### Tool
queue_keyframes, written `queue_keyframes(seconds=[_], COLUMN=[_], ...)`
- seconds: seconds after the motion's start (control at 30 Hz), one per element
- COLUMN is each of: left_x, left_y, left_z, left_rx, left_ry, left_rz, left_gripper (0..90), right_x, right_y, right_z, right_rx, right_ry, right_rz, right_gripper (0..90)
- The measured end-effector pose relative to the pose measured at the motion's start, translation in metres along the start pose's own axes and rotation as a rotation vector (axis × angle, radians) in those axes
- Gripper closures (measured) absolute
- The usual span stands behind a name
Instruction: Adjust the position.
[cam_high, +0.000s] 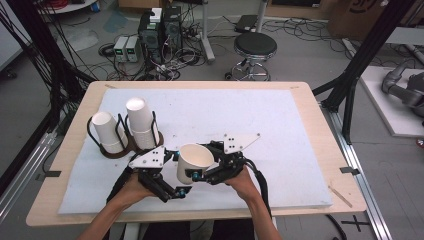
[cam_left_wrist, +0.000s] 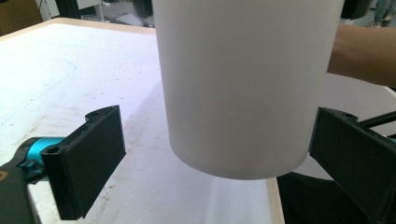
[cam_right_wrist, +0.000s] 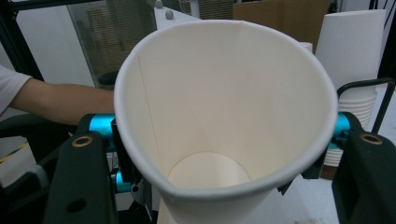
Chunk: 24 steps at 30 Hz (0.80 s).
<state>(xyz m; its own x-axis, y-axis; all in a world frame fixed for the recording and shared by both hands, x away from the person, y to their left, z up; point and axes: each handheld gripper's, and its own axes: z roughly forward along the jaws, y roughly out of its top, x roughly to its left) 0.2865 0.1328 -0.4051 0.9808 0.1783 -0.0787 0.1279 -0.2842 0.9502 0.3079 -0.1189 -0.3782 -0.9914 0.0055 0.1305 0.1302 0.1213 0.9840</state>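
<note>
A white paper cup (cam_high: 195, 161) hangs upright just above the table's front middle. My right gripper (cam_high: 204, 162) is shut on it near the rim. In the right gripper view the cup's rim (cam_right_wrist: 224, 107) is squeezed into an oval between the two jaws of that gripper (cam_right_wrist: 224, 144). My left gripper (cam_high: 175, 173) reaches in from the left, open around the cup's lower part. In the left gripper view the cup (cam_left_wrist: 243, 93) sits between the black pads (cam_left_wrist: 91, 158). The left pad stands well off the wall and the right pad is close beside it.
Two stacks of upside-down white cups (cam_high: 141, 122) (cam_high: 107, 132) stand in black wire holders at the left of the white mat (cam_high: 260, 130). The taller stack (cam_right_wrist: 357, 51) rises just beyond the held cup. A stool (cam_high: 255, 47) and computers stand on the floor past the table.
</note>
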Motion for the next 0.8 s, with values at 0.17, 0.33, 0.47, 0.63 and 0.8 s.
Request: queue_keyframes(seconds=[0.17, 0.33, 0.47, 0.63, 0.8], left_x=[0.000, 0.004, 0.005, 0.004, 0.005], left_y=[-0.001, -0.007, -0.012, -0.018, -0.023], left_z=[-0.003, -0.015, -0.026, -0.036, -0.045], left_rx=[0.029, 0.008, -0.003, 0.009, 0.014], left_ry=[0.055, 0.102, 0.111, 0.110, 0.124], left_rz=[0.022, 0.007, -0.004, -0.006, -0.011], left_gripper=[3.6, 3.7, 3.7, 3.6, 3.7], right_x=[0.000, -0.001, -0.002, -0.002, -0.003], right_y=[0.000, 0.001, 0.001, 0.002, 0.003], right_z=[-0.002, -0.006, -0.008, -0.011, -0.016], right_rx=[0.002, -0.010, -0.010, -0.017, -0.026], right_ry=[-0.011, -0.021, -0.032, -0.044, -0.055], right_rz=[-0.001, 0.000, -0.005, -0.005, -0.006], right_gripper=[34.2, 34.2, 34.2, 34.2, 34.3])
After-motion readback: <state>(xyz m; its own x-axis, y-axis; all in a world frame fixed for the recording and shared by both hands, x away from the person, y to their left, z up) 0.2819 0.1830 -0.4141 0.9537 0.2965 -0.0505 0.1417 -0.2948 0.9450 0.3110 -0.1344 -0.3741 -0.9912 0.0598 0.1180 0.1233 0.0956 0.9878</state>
